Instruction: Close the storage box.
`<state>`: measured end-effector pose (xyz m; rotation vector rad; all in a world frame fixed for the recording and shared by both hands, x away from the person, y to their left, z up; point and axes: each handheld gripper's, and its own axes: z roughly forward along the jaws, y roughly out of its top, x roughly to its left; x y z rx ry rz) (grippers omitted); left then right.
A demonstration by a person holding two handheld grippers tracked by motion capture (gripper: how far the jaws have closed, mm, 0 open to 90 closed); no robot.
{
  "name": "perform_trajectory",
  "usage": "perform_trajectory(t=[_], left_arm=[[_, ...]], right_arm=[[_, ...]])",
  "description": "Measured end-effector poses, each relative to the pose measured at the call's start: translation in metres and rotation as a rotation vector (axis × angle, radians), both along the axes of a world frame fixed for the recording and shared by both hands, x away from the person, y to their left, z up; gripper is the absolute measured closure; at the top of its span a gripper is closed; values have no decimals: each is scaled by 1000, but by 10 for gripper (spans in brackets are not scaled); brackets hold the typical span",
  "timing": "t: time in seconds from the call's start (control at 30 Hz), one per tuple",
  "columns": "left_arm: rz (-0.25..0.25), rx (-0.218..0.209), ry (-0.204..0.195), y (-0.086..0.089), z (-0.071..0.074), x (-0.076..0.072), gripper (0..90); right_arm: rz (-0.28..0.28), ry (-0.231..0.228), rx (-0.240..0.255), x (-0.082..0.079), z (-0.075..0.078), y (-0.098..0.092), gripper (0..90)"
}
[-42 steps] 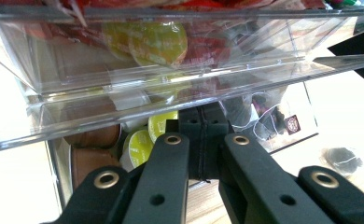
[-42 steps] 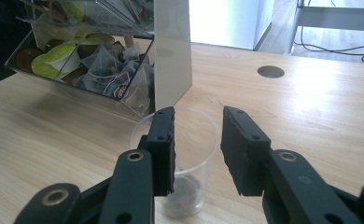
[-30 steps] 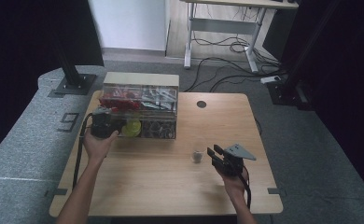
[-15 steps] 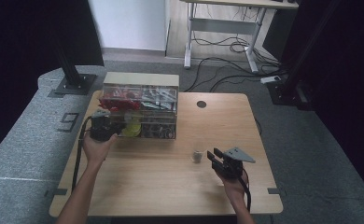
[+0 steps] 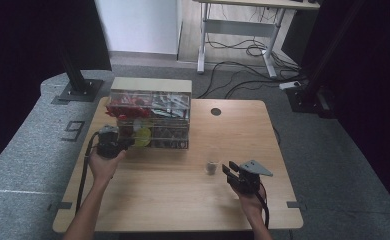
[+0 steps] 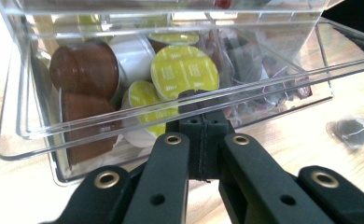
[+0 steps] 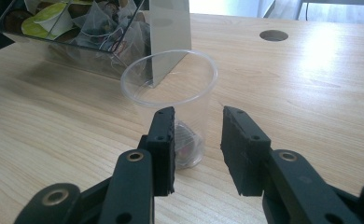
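A clear plastic organiser box point(image 5: 153, 120) stands at the table's back left, filled with coffee capsules and sachets. In the left gripper view its clear drawer point(image 6: 124, 126) holds brown capsules point(image 6: 84, 67) and green-lidded capsules point(image 6: 185, 70). My left gripper point(image 6: 202, 112) is shut, its tips right at the drawer's front rim; in the high view the left gripper point(image 5: 125, 145) sits at the box's lower left corner. My right gripper point(image 7: 199, 121) is open, its jaws just short of a clear plastic cup point(image 7: 171, 93) with a dark sachet point(image 7: 187, 144) in its bottom. From above, the cup point(image 5: 212, 166) stands left of the right gripper point(image 5: 228, 170).
The wooden table point(image 5: 173, 200) has a round cable hole point(image 5: 216, 111) at the back. Grey floor mats surround it, with a desk frame and cables beyond. A black stand base point(image 5: 78, 90) sits on the floor at the back left.
My left gripper has sunk a little along the front of the box. The right gripper and the cup have stayed where they were.
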<state>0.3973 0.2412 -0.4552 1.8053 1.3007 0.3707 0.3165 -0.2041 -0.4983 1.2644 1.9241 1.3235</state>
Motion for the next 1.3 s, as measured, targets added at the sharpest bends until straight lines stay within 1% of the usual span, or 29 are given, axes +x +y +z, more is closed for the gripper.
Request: perform_trajectory(t=[0.1,0.37,0.77,1.2,1.3], left_arm=[[-8,5,12,-1,-5,-1,900],[-12,-4,29,-2,-17,-2,900],[-24,19,63,-4,-30,-1,900],[-35,27,74,-4,-36,-4,900],[-26,20,49,-4,-35,-7,900]], right_arm=[[1,3,-1,0,-1,0,643],[7,15,-8,-2,-4,0,643],[3,22,-11,-2,-7,0,643],[3,27,-13,-2,-8,-2,643],[2,27,-14,-1,-9,-2,630]])
